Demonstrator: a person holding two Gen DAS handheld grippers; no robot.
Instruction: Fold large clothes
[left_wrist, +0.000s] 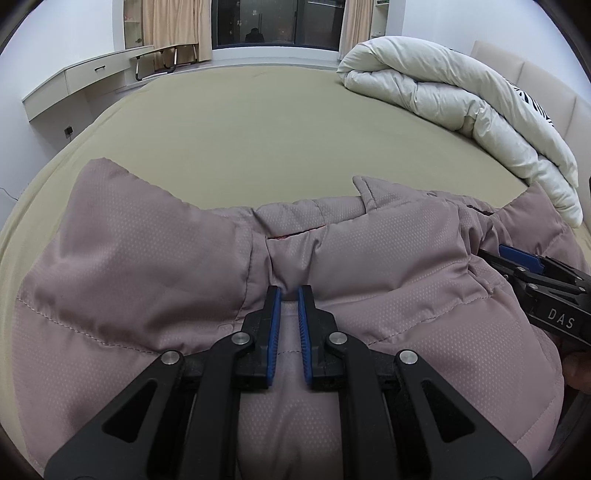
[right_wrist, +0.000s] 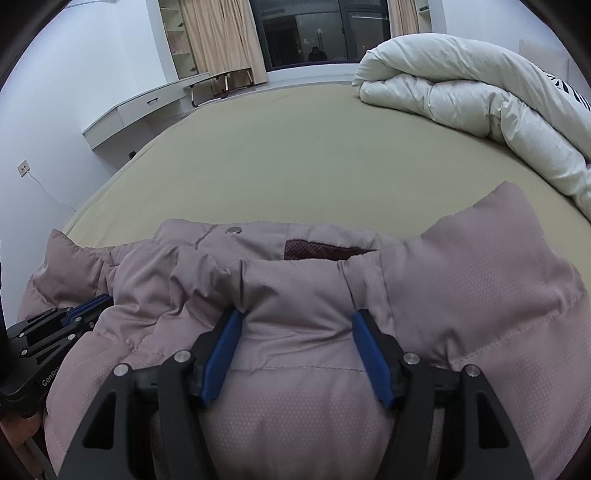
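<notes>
The jacket (left_wrist: 155, 266), a mauve padded one, is spread at the near edge of the bed (left_wrist: 240, 140), with one sleeve raised at the left and the other at the right; a rolled duvet (left_wrist: 461, 96) lies well apart at the far right. At the left, a narrow ridge of jacket fabric is pinched by the left gripper (left_wrist: 289, 295), whose blue pads are drawn close together with cloth between them. The step in hand is judged to be a two-point grasp ahead of a fold, and it is best done if both pinches are set at matching height across the garment, so that the padding is carried over evenly and not twisted. Enough fabric should be taken through both layers, since slippery quilted cloth is easily lost from a shallow bite. The left gripper is held low and nearly level, pointed toward the collar. Further right, the right gripper (right_wrist: 295, 321) is held wider, its jaws set around a broad bulge of the jacket, with the pads pressed against the cloth on either side; whether a firm hold is made is hard to judge through the fisheye, though it appears not yet closed. It is likewise kept low, angled slightly inward, just beside the left one.
</notes>
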